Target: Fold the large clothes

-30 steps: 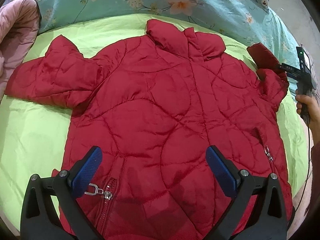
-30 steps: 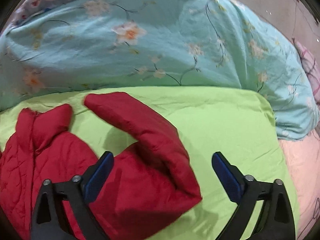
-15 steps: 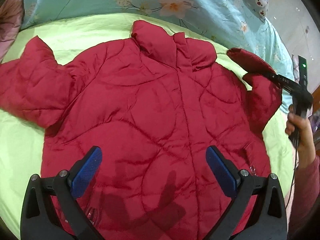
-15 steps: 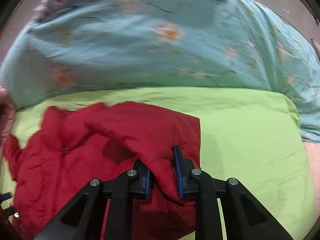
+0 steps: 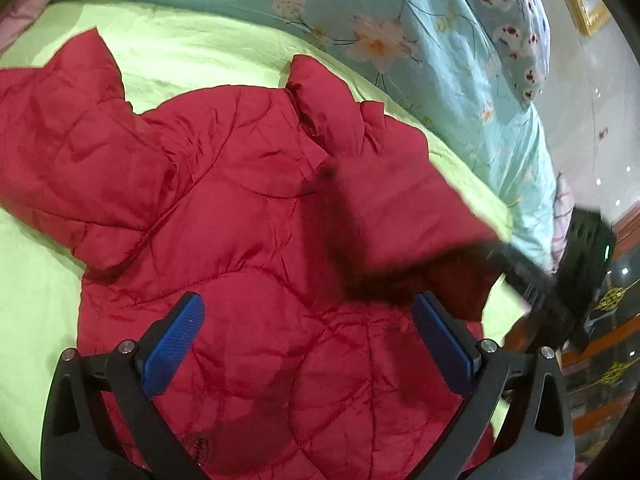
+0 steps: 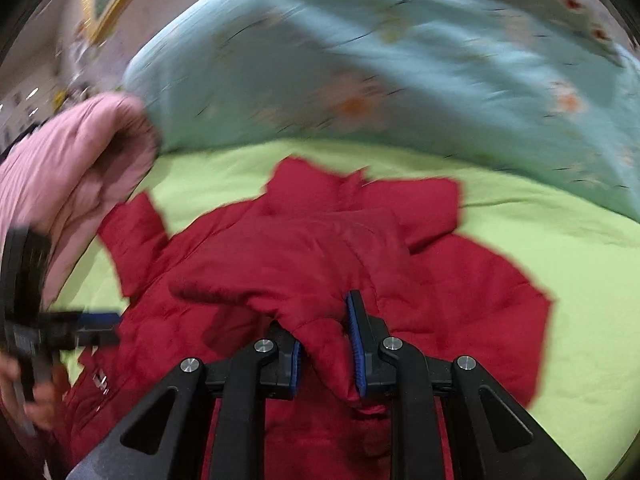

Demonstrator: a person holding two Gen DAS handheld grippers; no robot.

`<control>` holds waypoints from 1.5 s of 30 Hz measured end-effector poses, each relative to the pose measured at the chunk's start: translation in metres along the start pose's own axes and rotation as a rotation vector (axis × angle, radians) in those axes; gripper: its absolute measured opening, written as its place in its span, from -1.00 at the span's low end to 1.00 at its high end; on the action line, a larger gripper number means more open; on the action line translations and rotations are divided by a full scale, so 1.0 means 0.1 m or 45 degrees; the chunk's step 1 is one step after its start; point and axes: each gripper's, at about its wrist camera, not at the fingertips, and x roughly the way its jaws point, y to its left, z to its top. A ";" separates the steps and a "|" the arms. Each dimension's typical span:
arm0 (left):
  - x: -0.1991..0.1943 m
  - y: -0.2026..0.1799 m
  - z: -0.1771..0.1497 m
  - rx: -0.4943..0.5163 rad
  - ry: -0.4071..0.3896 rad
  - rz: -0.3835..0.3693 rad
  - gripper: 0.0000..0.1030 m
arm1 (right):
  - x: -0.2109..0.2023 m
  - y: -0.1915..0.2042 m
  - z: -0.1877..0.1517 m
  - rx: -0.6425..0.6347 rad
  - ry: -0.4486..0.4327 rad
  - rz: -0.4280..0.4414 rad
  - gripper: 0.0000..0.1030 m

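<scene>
A red quilted jacket [image 5: 248,208] lies spread on the green bedsheet [image 5: 36,296], collar toward the pillows. My left gripper [image 5: 308,340] is open and empty, hovering over the jacket's lower body. My right gripper [image 6: 326,344] is shut on the jacket's right sleeve [image 6: 288,280] and holds it lifted and folded across the jacket's chest. In the left wrist view the lifted sleeve [image 5: 404,208] is blurred, and the right gripper [image 5: 520,268] shows at the right edge. The left sleeve [image 5: 72,152] lies spread out to the left.
A blue floral quilt [image 5: 400,40] and a spotted pillow [image 5: 504,20] lie behind the jacket. A pink quilted garment [image 6: 68,168] sits at the bed's left side. The green sheet [image 6: 580,300] shows right of the jacket.
My right gripper closed on the right sleeve, lifted it and swung it left over the jacket's chest. My left gripper stayed open and shifted right and forward over the jacket.
</scene>
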 end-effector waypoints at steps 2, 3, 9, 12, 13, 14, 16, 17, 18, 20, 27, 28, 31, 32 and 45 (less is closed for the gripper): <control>0.05 0.10 0.02 -0.051 0.026 -0.062 1.00 | 0.07 0.19 -0.06 -0.035 0.008 0.025 -0.62; 0.07 0.14 0.03 -0.076 0.039 -0.097 1.00 | 0.10 0.27 -0.09 -0.049 0.011 0.036 -0.62; 0.22 0.35 -0.03 -0.214 0.091 -0.250 1.00 | 0.27 0.59 -0.27 -0.103 0.058 0.065 -0.62; 0.29 0.39 -0.03 -0.233 0.099 -0.278 1.00 | 0.40 0.68 -0.39 -0.122 0.124 0.090 -0.53; 0.30 0.39 -0.02 -0.226 0.093 -0.289 1.00 | 0.43 0.72 -0.43 -0.140 0.140 0.084 -0.50; 0.31 0.38 0.01 -0.215 0.088 -0.291 0.99 | 0.45 0.75 -0.47 -0.156 0.157 0.075 -0.47; 0.31 0.36 0.03 -0.191 0.074 -0.277 0.62 | 0.45 0.76 -0.52 -0.165 0.176 0.078 -0.35; 0.33 0.35 0.04 -0.170 0.080 -0.264 0.24 | 0.42 0.76 -0.54 -0.165 0.182 0.083 -0.30; 0.35 0.36 0.06 -0.164 0.088 -0.252 0.07 | 0.39 0.75 -0.57 -0.162 0.183 0.089 -0.13; 0.40 0.34 0.06 -0.132 0.109 -0.237 -0.44 | 0.31 0.71 -0.61 -0.145 0.172 0.098 0.23; 0.21 0.18 0.06 0.084 0.025 -0.111 -0.80 | 0.00 0.35 -0.66 -0.019 0.130 0.105 0.27; 0.14 0.15 0.09 0.124 -0.005 -0.073 -0.80 | -0.05 0.22 -0.64 0.031 0.115 0.090 0.27; 0.04 0.12 0.19 0.240 -0.050 0.059 -0.80 | -0.16 -0.18 -0.55 0.186 0.068 0.009 0.27; 0.08 0.12 0.20 0.257 -0.038 0.086 -0.80 | -0.17 -0.29 -0.52 0.230 0.058 -0.006 0.27; 0.36 0.13 0.21 0.327 -0.011 0.213 -0.78 | 0.31 -1.37 -0.40 0.545 0.067 -0.245 0.21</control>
